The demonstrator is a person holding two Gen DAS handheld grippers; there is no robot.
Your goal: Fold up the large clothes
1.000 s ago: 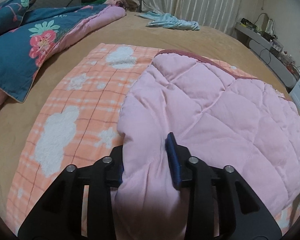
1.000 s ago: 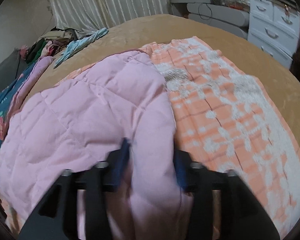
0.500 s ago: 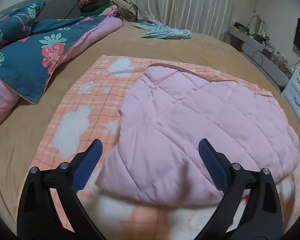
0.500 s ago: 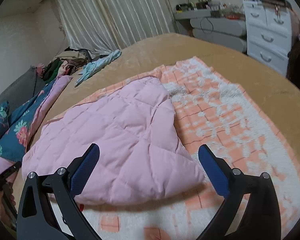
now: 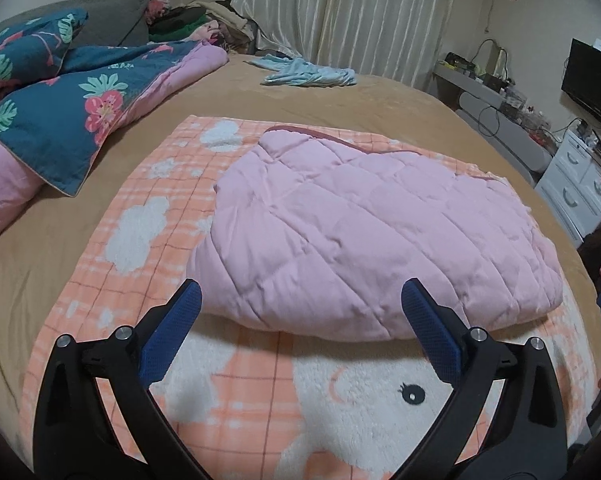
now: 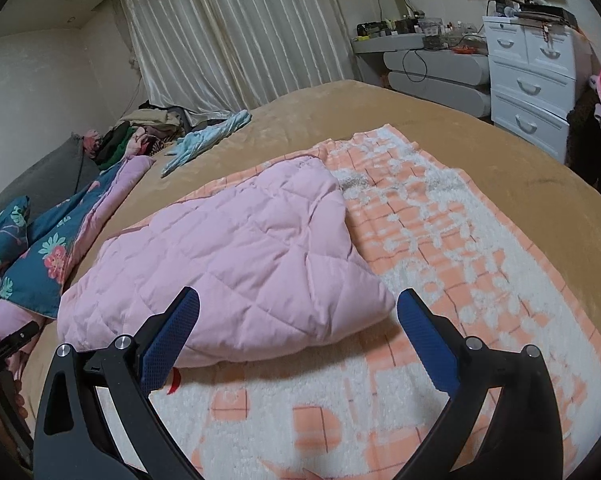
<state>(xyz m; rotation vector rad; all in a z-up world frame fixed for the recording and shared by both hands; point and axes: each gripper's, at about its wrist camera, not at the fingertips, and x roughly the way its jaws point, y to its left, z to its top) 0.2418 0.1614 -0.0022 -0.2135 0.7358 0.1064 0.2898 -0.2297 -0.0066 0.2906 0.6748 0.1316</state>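
Both grippers are spread wide and holding nothing, left gripper (image 5: 300, 312) and right gripper (image 6: 298, 312) hovering just short of the folded pink quilted garment (image 5: 364, 240), which lies on the orange checked blanket (image 5: 236, 392) (on the tan bed (image 5: 340, 100)).

A floral teal duvet (image 5: 56, 120) lies bunched beside a light-blue garment (image 5: 308, 74). White drawers (image 6: 528, 80) stand near striped curtains (image 6: 236, 36).

The pink quilted garment (image 5: 364, 236) hides the middle of the orange checked blanket (image 5: 236, 396); its underside is unseen. Items on the far shelf (image 6: 416, 40) are too small to identify
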